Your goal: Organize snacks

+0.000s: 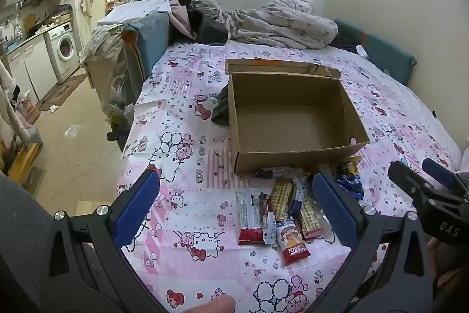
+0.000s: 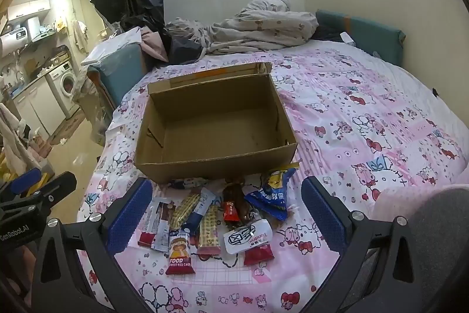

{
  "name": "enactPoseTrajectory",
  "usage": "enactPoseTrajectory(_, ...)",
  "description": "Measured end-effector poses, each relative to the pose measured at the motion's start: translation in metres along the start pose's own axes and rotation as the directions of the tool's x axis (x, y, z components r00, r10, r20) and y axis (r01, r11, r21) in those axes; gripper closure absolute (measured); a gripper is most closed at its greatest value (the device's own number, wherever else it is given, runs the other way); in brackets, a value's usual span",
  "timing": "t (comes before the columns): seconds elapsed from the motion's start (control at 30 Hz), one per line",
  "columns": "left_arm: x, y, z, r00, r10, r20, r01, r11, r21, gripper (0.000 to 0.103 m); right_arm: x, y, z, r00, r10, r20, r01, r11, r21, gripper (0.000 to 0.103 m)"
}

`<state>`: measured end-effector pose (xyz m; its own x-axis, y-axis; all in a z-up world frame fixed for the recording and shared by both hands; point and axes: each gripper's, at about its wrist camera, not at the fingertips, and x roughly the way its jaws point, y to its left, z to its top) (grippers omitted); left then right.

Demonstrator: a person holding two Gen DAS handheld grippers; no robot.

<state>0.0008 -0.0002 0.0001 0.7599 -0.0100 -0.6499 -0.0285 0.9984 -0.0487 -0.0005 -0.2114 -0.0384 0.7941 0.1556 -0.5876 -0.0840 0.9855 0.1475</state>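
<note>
Covering bed (image 2: pixel 366 113), pink cartoon sheet (image 1: pixel 181 166)

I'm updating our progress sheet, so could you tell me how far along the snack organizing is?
Nothing looks done yet: the cardboard box is empty. Nothing is in hand; left gripper and right gripper are both open. All the snack packets remain on the bedsheet.

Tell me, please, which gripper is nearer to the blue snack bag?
Right. The right gripper frames the blue snack bag between its open fingers; the left gripper hovers over packets further left.
</note>
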Motion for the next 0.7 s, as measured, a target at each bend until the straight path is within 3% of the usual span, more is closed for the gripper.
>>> enactPoseTrajectory(0.7,-0.004,-0.001,0.002,1.000,-0.009,0.013,0.009,1.000,0.004,0.000,-0.002,-0.003,-0.001,1.000,0.001,-0.007,-0.001,1.000,0.003,0.000)
